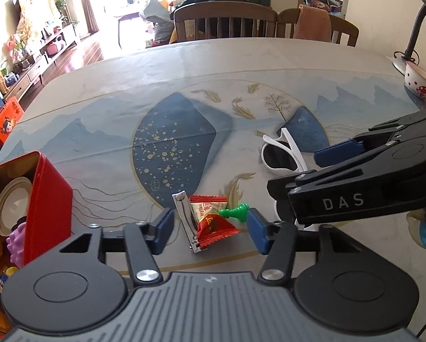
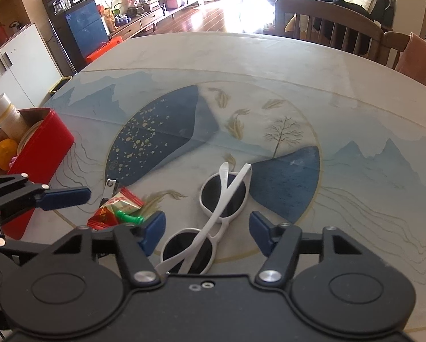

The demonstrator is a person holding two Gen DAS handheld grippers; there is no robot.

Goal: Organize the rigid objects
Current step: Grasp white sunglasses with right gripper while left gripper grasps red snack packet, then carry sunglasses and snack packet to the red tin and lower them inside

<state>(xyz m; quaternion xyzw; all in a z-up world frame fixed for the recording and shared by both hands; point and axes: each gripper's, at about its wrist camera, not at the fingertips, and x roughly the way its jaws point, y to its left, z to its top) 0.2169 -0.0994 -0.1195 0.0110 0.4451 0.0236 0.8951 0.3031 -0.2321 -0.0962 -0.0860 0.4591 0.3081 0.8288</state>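
My left gripper (image 1: 211, 232) stands open just above the table, its blue pads on either side of a small pile. The pile is a steel nail clipper (image 1: 185, 219), a red candy packet (image 1: 213, 219) and a green pawn (image 1: 235, 211); neither pad presses on any of them. My right gripper (image 2: 207, 231) is open around white sunglasses (image 2: 224, 196) with dark lenses and folded arms, the pads clear of the frame. The sunglasses (image 1: 281, 156) lie right of the pile. A red box (image 1: 47, 193) stands at the left.
The red box (image 2: 41, 139) holds a bottle, an orange fruit, a round white lid and a purple toy. A mushroom-patterned cup (image 1: 418, 81) and a lamp base sit at the table's far right. Wooden chairs (image 1: 224, 21) line the far edge.
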